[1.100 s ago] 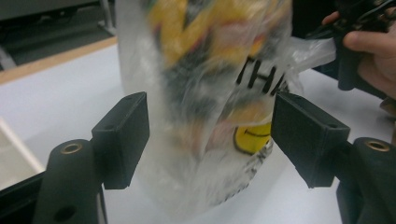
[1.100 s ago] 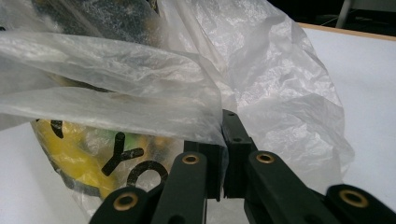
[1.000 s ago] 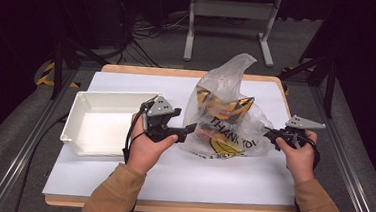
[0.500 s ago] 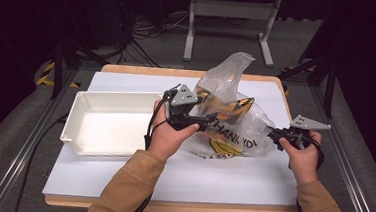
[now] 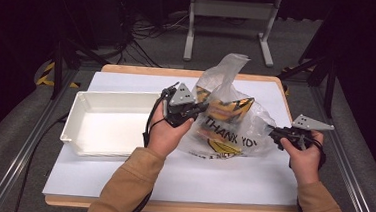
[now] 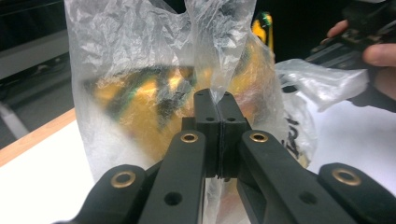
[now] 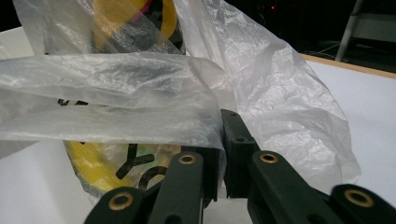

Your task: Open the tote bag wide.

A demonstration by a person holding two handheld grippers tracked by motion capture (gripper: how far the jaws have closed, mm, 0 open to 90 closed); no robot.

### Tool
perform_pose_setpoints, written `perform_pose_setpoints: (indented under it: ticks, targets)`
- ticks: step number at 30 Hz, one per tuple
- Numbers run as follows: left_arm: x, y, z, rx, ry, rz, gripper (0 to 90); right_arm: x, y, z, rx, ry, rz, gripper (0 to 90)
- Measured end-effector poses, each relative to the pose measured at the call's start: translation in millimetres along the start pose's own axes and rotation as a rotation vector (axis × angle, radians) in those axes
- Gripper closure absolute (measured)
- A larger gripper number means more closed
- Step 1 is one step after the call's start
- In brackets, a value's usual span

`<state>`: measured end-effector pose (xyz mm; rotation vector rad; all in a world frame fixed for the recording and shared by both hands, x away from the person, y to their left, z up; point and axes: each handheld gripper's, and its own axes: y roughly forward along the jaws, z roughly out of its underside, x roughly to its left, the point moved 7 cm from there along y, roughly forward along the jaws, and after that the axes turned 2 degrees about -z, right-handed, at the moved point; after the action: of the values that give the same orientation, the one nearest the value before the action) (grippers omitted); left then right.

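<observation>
The left gripper point(image 6: 218, 114) has just been closing and now its jaws are pressed together on a thin fold of the plastic bag point(image 6: 140, 70), the film running up from between the pads in a crinkled strip. In the high view the left gripper point(image 5: 196, 109) sits at the bag's left flank, near its upper part, held by a hand in a tan sleeve point(image 5: 130, 182). The right gripper point(image 7: 222, 140) likewise pinches film: a loose sheet of the bag's right edge drapes over its left jaw and is caught between the two pads; in the high view the right gripper point(image 5: 276, 135) is at the bag's right margin, low over the counter point(image 5: 220, 183). The plastic bag point(image 5: 235, 124) lies on the counter's white sheet, right of centre, between the two grippers. It is translucent, milky white and heavily wrinkled, with black lettering reading "THANK YOU" across its front and a handle loop standing up at the top. Through the film show yellow packets point(image 5: 231, 109) with dark markings, glossy and blurred by the plastic. Just left of the bag, beside the left hand, stands a white rectangular tray point(image 5: 83, 101).
</observation>
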<state>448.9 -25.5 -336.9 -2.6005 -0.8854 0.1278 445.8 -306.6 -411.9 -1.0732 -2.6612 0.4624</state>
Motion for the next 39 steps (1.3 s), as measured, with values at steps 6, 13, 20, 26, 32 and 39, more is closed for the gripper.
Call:
perform_pose_setpoints:
  ticks: [6,13,20,26,32,39]
  targets:
    - [11.4,-8.7,6.6,0.001,-0.018,-0.039,89.9,3.1,-1.1,-4.5,-0.019,-0.013,-0.005,85.9]
    - [22.4,-20.3,15.1,-0.01,-0.044,-0.069,89.9,4.8,-0.6,-4.8,-0.022,-0.019,-0.008,85.9]
    - [32.8,-28.3,25.7,0.003,-0.082,-0.099,89.8,9.3,0.5,-7.8,-0.033,-0.033,-0.016,86.0]
    - [37.0,-29.8,39.0,0.02,-0.121,-0.111,89.8,9.4,0.0,-7.8,-0.035,-0.034,-0.017,86.1]
    - [38.8,-35.0,43.5,0.017,-0.132,-0.128,89.8,8.5,-0.7,-6.8,-0.033,-0.032,-0.014,86.2]
    - [35.0,-38.1,57.5,0.061,-0.153,-0.13,89.8,7.8,-1.3,-5.3,-0.028,-0.03,-0.012,85.8]
